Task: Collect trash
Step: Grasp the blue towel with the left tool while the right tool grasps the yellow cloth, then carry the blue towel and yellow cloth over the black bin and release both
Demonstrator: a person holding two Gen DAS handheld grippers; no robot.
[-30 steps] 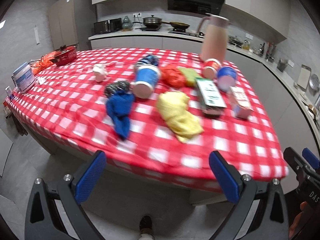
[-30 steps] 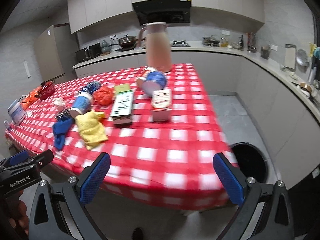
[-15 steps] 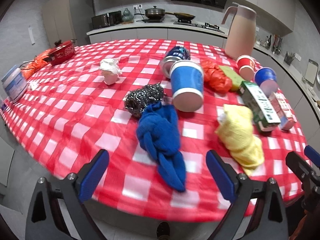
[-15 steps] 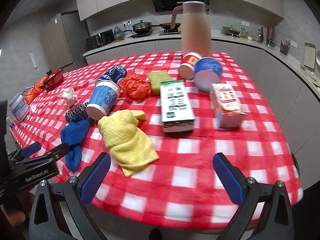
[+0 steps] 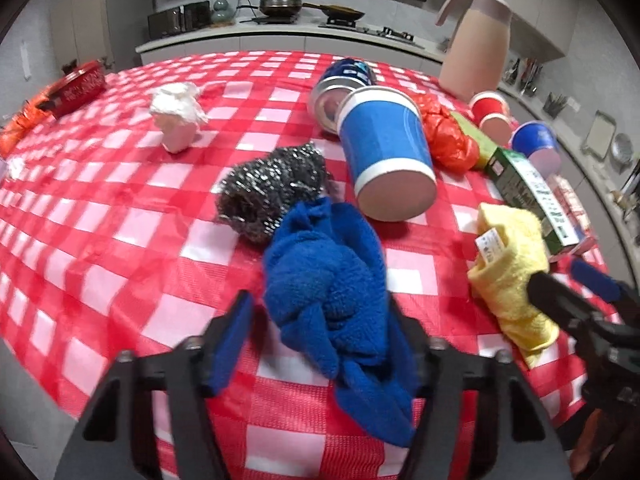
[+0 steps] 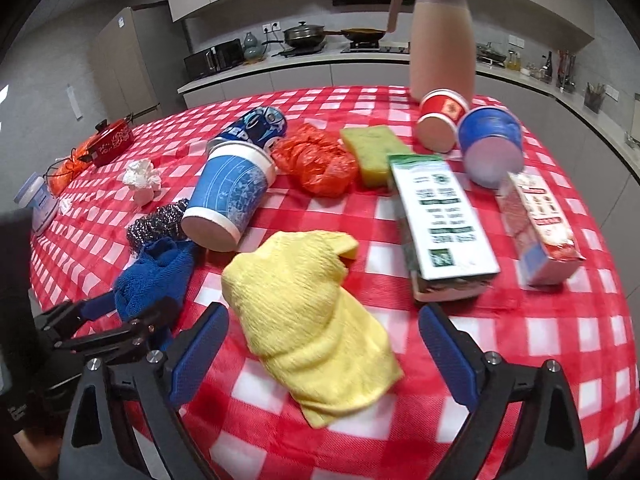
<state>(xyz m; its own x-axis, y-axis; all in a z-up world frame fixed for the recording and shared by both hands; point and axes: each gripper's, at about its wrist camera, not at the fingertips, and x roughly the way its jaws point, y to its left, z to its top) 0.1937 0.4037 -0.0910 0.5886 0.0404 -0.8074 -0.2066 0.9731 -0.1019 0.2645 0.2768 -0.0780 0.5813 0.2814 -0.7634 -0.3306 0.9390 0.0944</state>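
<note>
Left gripper (image 5: 320, 332) is spread apart, one finger on either side of the blue cloth (image 5: 332, 292), which lies crumpled on the red checked tablecloth (image 5: 100, 216). Contact between pads and cloth cannot be confirmed. A steel scourer (image 5: 268, 190) touches the cloth's far end. A blue paper cup (image 5: 386, 156) lies on its side beside the scourer, a can (image 5: 340, 88) behind it. A yellow cloth (image 5: 512, 268) lies to the right, with the right gripper (image 5: 576, 300) overlapping its near edge. A white paper wad (image 5: 178, 114) sits well apart, at far left.

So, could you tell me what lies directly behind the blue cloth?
A steel scourer touches the blue cloth behind it; a blue paper cup lies beside. The cloth hides the scourer's near edge.
</note>
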